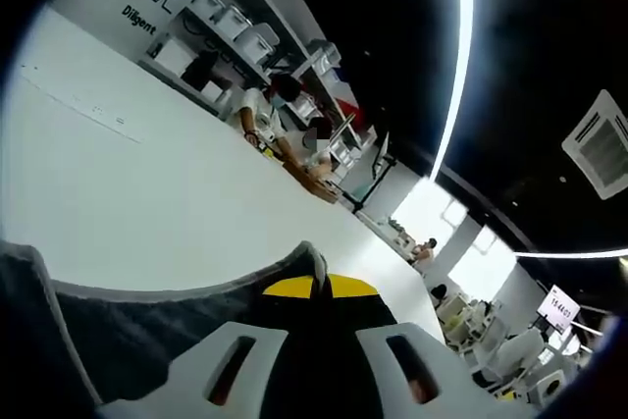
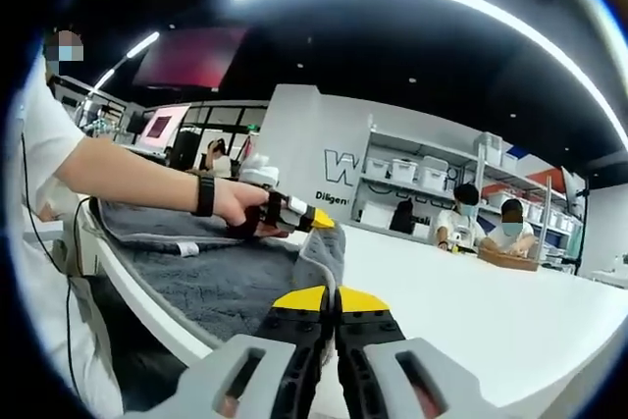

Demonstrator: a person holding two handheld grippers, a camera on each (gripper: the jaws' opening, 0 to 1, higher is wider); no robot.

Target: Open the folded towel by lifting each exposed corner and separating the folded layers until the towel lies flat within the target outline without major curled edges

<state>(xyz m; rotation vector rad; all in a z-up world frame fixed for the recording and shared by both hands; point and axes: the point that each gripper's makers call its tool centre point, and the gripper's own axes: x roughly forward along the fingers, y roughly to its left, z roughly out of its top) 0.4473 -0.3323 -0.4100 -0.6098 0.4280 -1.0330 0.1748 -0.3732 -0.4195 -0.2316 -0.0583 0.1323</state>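
Towel: dark grey, lying on the white bench near its edge, with its far side lifted off the surface. In the right gripper view, the right gripper has its yellow-tipped jaws pressed together on a raised fold of the towel; the cloth rises in a peak just above the tips. In the same view the left gripper, held in the person's hand with a black wrist band, appears closed on the towel edge a little farther along; a paler strip of hem shows on the cloth beside that arm. In the left gripper view, the left gripper shows its yellow tips together with a thin point of towel between them, the grey edge sloping away to the left. Judgement: two pinches on one edge, apart from each other, let the top layer be peeled up and drawn away from the layer below without bunching. The fold is not yet opened, and most of the cloth still lies doubled on the bench. I cannot make out the target outline. Seated people and shelving stand well behind.
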